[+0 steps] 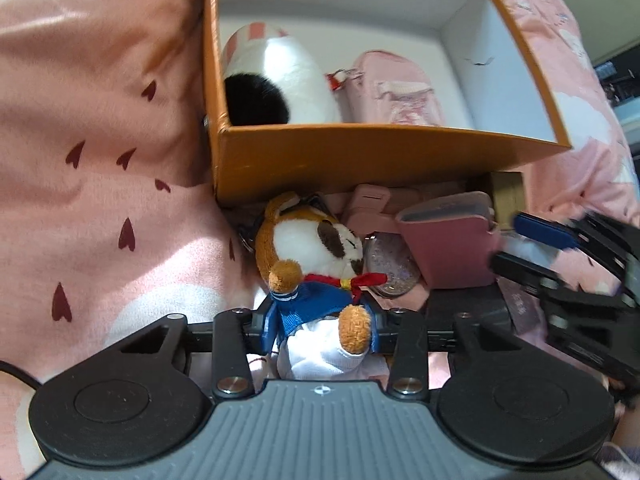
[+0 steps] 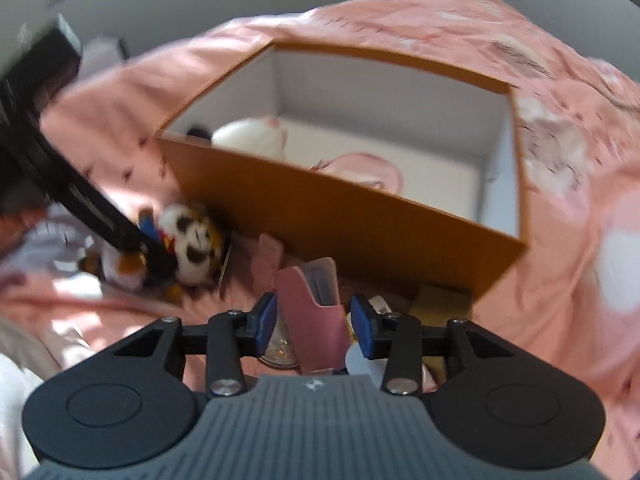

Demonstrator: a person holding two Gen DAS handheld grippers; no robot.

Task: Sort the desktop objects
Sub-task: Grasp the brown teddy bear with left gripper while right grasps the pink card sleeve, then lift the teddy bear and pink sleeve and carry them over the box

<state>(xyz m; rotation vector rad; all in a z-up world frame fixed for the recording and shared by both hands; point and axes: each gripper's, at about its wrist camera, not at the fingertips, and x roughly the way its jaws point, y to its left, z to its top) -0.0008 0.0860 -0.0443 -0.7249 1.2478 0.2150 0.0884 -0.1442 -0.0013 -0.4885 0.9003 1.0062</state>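
The plush toy point(image 1: 316, 268) lies on the pink bedspread point(image 1: 100, 128) just in front of the orange box point(image 1: 360, 156), and it sits right inside the left gripper point(image 1: 322, 328) — its body between the two blue pads, its head pointing away from the camera toward the box wall, so its long axis runs roughly along the gripper's own line. The jaws have closed in on the toy's waist and appear to press it from both sides, which I read as a grip on it. The left hand is plainly the nearer one for this toy; the box opening lies straight ahead and above. The toy is a small brown-and-white animal with dark eye patches, a blue sailor collar, a red-and-yellow scarf and white trousers — soft, so it should squash a little under the pads. The right gripper point(image 2: 316, 324) stands astride a pink case point(image 2: 316, 320) beside the toy, with gaps showing on both sides, so it is not yet clamped. Inside the box already lie a white plush point(image 1: 276, 76) and a pink pouch point(image 1: 392, 88).
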